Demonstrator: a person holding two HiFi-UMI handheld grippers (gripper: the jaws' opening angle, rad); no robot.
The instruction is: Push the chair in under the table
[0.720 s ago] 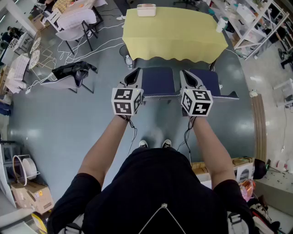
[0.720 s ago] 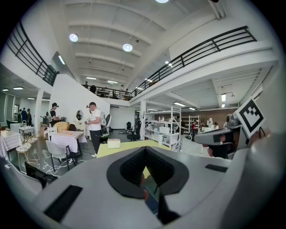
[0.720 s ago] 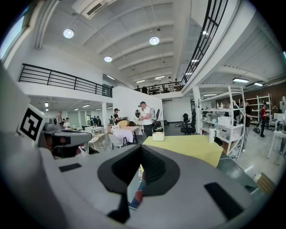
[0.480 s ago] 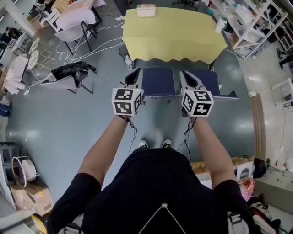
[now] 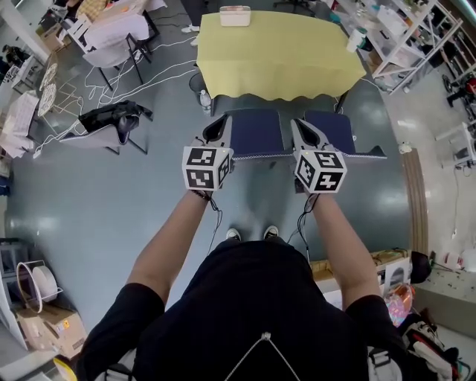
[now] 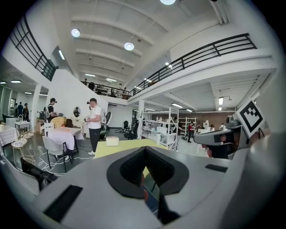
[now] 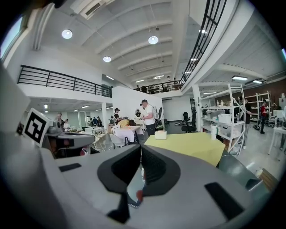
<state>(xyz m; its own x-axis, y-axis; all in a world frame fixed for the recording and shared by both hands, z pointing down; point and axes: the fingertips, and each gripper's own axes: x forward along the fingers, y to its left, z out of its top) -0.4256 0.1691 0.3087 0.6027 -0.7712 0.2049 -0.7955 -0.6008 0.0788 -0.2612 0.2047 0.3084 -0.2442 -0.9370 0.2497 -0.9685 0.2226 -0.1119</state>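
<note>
Two dark blue chairs stand before a table (image 5: 282,52) with a yellow cloth. The left chair (image 5: 256,132) lies between my two grippers, its backrest edge nearest me; the second chair (image 5: 338,134) is to its right. My left gripper (image 5: 214,123) is at the chair's left side and my right gripper (image 5: 303,125) at its right side, both shut with nothing between the jaws. In the left gripper view the jaws (image 6: 144,154) point at the table (image 6: 120,145). The right gripper view shows its jaws (image 7: 140,154) and the table (image 7: 192,145) alike. Contact with the chair cannot be told.
A white box (image 5: 235,15) sits at the table's far edge. A chair with a black jacket (image 5: 111,119) and loose cables (image 5: 149,74) are on the left. Shelving (image 5: 416,37) lines the right, cardboard boxes (image 5: 44,324) the lower left. A person (image 6: 94,125) stands beyond the table.
</note>
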